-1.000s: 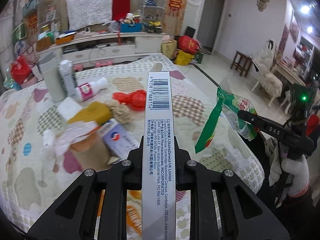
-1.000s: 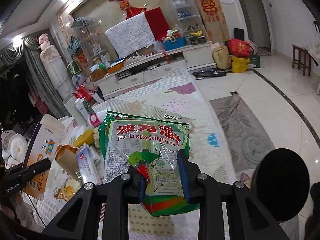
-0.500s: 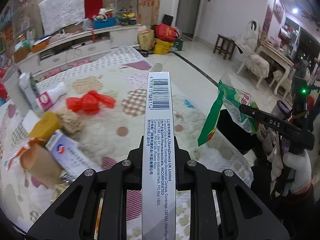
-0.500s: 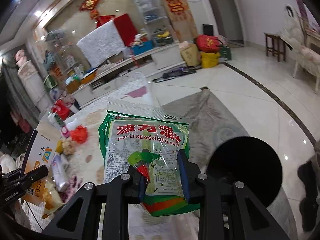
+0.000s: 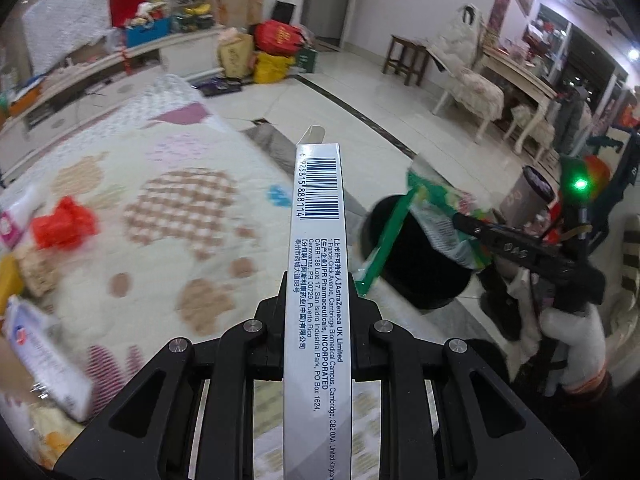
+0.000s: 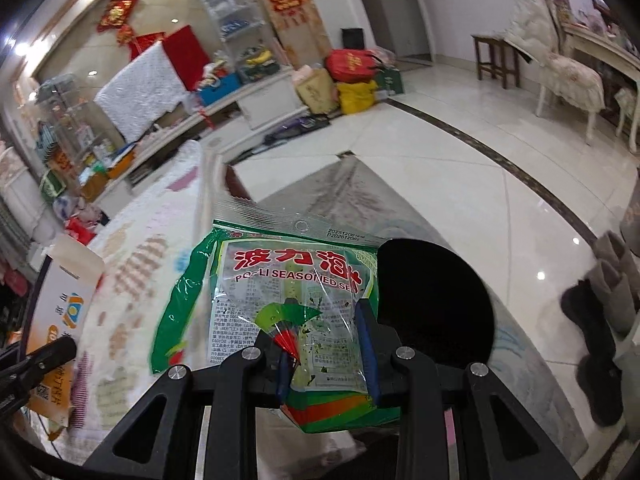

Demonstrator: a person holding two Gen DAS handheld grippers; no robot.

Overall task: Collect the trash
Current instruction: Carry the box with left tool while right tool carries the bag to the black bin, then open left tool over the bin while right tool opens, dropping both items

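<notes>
Left gripper (image 5: 318, 300) clamped on a flat medicine box (image 5: 319, 280), narrow edge up, barcode at its far end; box runs up the centre of the left wrist view. In the right wrist view the same box (image 6: 60, 320) shows at lower left, orange and white face, with a black finger (image 6: 38, 360) of the left gripper across it.

Right gripper (image 6: 326, 352) closed on a green seaweed snack bag (image 6: 288, 288); blue pads (image 6: 366, 344) pinch the bag's lower part, bag fans upward in the centre of the frame. In the left wrist view the bag (image 5: 436, 220) hangs at right of centre, held by the right gripper (image 5: 476, 236), with a white-gloved hand (image 5: 572, 336) on the handle at lower right.

Black round bin (image 6: 436, 304) sits on the floor just right of the bag in the right wrist view; in the left view the bin (image 5: 416, 264) is behind and below the bag, right of the box.

Patterned quilt (image 5: 168, 208) fills the left half of the left wrist view. More trash on it at left edge: red crumpled plastic (image 5: 64, 222), white and blue carton (image 5: 44, 364) at lower left, blurred. Other items at far left too blurred to name.

Background: white tile floor (image 6: 460, 168), red bag (image 5: 278, 38) and yellow bag (image 5: 272, 68) at upper centre, wooden stool (image 5: 406, 56), chairs at upper right.
</notes>
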